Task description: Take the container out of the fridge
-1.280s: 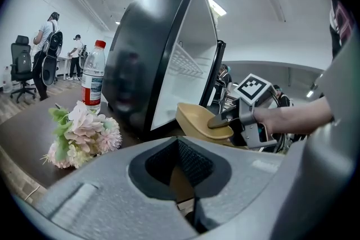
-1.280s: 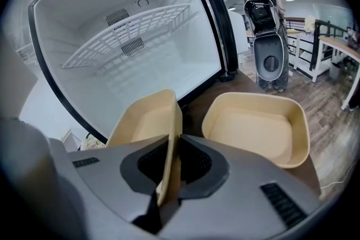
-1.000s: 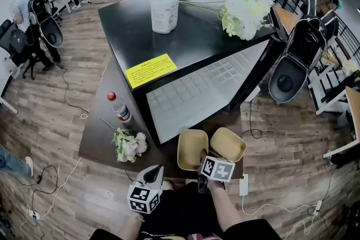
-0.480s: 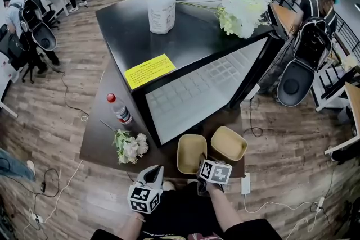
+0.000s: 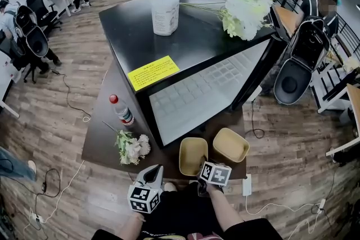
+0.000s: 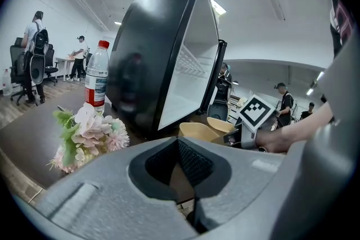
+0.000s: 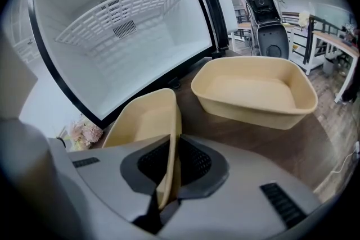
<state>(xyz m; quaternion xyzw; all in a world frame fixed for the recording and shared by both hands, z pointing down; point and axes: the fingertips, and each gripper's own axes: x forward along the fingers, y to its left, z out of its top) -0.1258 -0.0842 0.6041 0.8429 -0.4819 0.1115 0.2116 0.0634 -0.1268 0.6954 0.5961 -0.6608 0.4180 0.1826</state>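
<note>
Right gripper (image 5: pixel 201 181) fingers pinched tight on the near rim of the tan oblong plastic container (image 5: pixel 192 154), thin wall sandwiched between the pads. Already out of the big black fridge (image 5: pixel 185 42) and down at the near edge of the dark brown counter (image 5: pixel 101 132), just in front of the open white inside. Just to its right, not touching: a second tan tray-shaped container (image 5: pixel 230 144). Over on the left, off the counter's near edge: left gripper (image 5: pixel 152 172), fingers drawn together on nothing. Also on the counter, further left: a bunch of pale pink flowers (image 5: pixel 132 146) lying flat, plus a clear water bottle with a red cap (image 5: pixel 121 109) close beside the fridge.
</note>
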